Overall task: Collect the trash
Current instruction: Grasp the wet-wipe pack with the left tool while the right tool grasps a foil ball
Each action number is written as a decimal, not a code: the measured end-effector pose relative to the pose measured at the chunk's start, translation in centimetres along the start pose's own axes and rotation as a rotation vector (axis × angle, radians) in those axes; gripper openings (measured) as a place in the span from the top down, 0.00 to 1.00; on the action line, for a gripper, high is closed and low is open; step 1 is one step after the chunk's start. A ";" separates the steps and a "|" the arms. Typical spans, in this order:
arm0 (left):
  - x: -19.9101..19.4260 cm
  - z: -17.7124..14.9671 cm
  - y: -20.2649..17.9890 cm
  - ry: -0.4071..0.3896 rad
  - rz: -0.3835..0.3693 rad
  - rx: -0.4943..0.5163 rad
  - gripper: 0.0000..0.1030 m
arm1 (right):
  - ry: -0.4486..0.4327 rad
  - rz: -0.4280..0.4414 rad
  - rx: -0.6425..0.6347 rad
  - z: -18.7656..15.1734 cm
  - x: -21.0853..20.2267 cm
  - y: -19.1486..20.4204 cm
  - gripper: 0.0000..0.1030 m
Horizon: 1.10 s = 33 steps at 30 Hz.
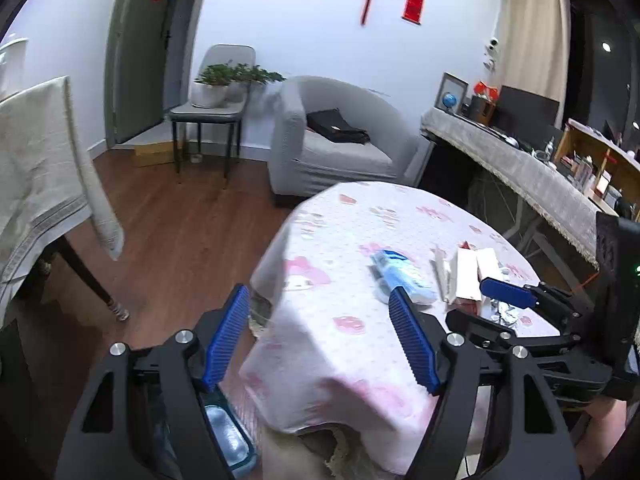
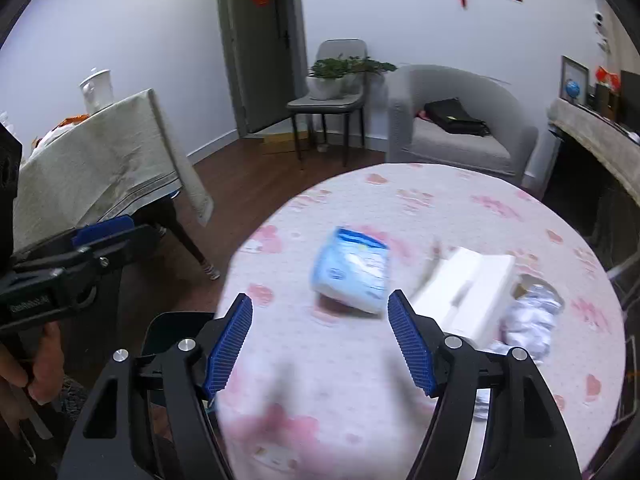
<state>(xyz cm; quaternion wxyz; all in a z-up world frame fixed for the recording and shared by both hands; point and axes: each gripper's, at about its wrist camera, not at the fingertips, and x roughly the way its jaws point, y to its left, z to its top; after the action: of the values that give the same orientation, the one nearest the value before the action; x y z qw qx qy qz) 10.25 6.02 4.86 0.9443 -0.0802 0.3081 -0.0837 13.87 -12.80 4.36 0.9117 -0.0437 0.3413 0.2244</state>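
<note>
A round table with a pink patterned cloth (image 2: pixel 400 360) holds the trash. A light blue plastic packet (image 2: pixel 352 270) lies near its middle; it also shows in the left wrist view (image 1: pixel 402 276). Right of it lies a white cardboard box (image 2: pixel 466 294), seen in the left wrist view (image 1: pixel 466 276). A crumpled silvery wrapper (image 2: pixel 530 320) lies at the right, also in the left wrist view (image 1: pixel 506 314). My right gripper (image 2: pixel 320 312) is open and empty above the table, just short of the packet. My left gripper (image 1: pixel 320 308) is open and empty at the table's left edge.
A teal-rimmed bin (image 1: pixel 228 436) stands on the wooden floor below the left gripper. A cloth-covered table (image 2: pixel 100 168) stands at the left. A grey armchair (image 2: pixel 460 128) and a chair with plants (image 2: pixel 332 84) are behind. A long covered counter (image 1: pixel 520 164) runs along the right.
</note>
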 end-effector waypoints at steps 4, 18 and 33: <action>1.8 0.3 -1.7 0.012 -0.020 0.019 0.28 | 0.002 -0.042 0.016 -0.9 -1.0 -2.4 0.31; 6.9 0.8 -3.6 0.053 -0.043 0.009 0.27 | 0.061 -0.087 0.101 -3.5 -1.7 -8.8 0.31; 10.5 1.0 -5.2 0.086 -0.074 -0.019 0.28 | 0.105 0.029 0.179 -4.3 0.2 -11.0 0.52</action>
<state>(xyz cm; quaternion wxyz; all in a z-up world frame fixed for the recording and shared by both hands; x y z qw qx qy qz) 18.64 -1.11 0.76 0.9256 -0.0967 0.3462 -0.1190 16.28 -23.58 0.10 0.8894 0.0310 0.4081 0.2035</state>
